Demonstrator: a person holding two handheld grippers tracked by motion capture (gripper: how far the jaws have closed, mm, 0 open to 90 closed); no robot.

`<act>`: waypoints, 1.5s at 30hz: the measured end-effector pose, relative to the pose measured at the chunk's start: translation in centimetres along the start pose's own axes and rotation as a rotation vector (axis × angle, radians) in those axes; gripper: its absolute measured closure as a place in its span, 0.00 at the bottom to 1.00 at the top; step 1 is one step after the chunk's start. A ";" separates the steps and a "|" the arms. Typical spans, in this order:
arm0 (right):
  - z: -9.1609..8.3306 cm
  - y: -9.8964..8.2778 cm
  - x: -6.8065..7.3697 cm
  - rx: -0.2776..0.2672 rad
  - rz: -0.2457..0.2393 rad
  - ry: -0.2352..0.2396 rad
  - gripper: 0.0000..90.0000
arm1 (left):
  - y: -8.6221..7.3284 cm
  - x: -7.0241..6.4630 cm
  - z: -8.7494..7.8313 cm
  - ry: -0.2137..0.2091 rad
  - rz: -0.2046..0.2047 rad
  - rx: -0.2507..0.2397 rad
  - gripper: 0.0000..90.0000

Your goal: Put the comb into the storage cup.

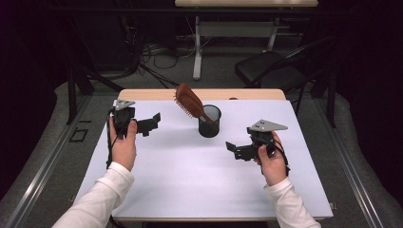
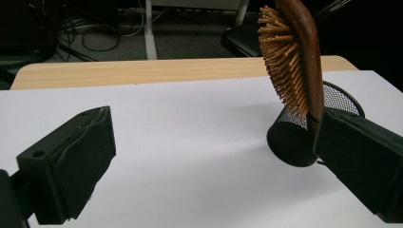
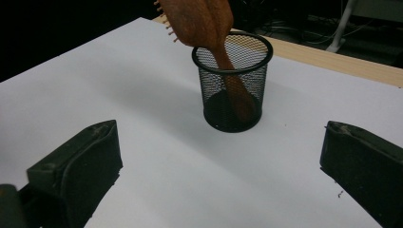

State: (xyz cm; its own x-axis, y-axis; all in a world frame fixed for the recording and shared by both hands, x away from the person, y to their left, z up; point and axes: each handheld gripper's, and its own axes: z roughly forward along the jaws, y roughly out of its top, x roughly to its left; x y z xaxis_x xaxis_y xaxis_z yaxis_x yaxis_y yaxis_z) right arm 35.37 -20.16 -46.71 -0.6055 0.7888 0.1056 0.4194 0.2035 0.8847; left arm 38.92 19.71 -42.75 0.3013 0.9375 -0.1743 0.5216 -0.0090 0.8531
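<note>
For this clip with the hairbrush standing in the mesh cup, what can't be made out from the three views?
- Hairbrush: top of its head is cut off by the upper edge in both gripper views.
- Brush handle tip: left gripper view, hidden behind that gripper's own jaw beside the mesh cup.
- Small dark spot at the table's far edge: high view, too small to identify.
- Left tongs and right tongs: both open, nothing held.

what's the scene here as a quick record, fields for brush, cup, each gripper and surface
brush: wooden hairbrush, handle down in the cup, head leaning out to the left in the high view
cup: black mesh cup, upright on the sheet
left gripper: left gripper, open, holds nothing, left of the cup
right gripper: right gripper, open, holds nothing, right of the cup
surface: white sheet on a wooden table
</note>
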 end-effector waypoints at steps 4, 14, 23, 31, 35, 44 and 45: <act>-0.3 0.1 -0.7 -0.010 0.014 -0.016 0.00 | -0.5 0.3 -0.5 -0.005 -0.003 -0.001 0.01; -1.0 -0.2 -1.7 -0.005 0.018 -0.090 0.00 | -2.0 1.6 -2.0 -0.016 0.010 -0.011 0.01; -3.2 -0.8 -2.3 -0.016 0.023 -0.125 0.00 | -3.8 2.9 -3.7 -0.017 0.016 -0.027 0.01; -5.2 -3.0 -2.6 -0.028 0.019 -0.179 0.00 | -6.4 4.0 -4.8 -0.007 0.000 -0.033 0.01; -5.8 -4.2 -2.7 -0.023 0.029 -0.196 0.00 | -7.8 4.5 -5.3 0.000 -0.021 -0.039 0.01; -6.3 -6.7 -2.8 -0.018 0.045 -0.232 0.00 | -10.1 4.9 -5.5 0.005 -0.048 -0.041 0.01; -6.3 -6.9 -2.8 -0.017 0.046 -0.235 0.00 | -10.3 4.9 -5.5 0.010 -0.044 -0.041 0.01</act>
State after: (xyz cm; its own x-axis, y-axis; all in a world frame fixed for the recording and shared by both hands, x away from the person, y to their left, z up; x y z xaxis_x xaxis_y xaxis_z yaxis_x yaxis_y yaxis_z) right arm 29.88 -27.49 -50.27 -0.4111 0.9107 0.0389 0.4300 0.1562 0.8892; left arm 30.60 26.31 -49.70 0.2707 0.9401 -0.2070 0.5007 0.0461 0.8644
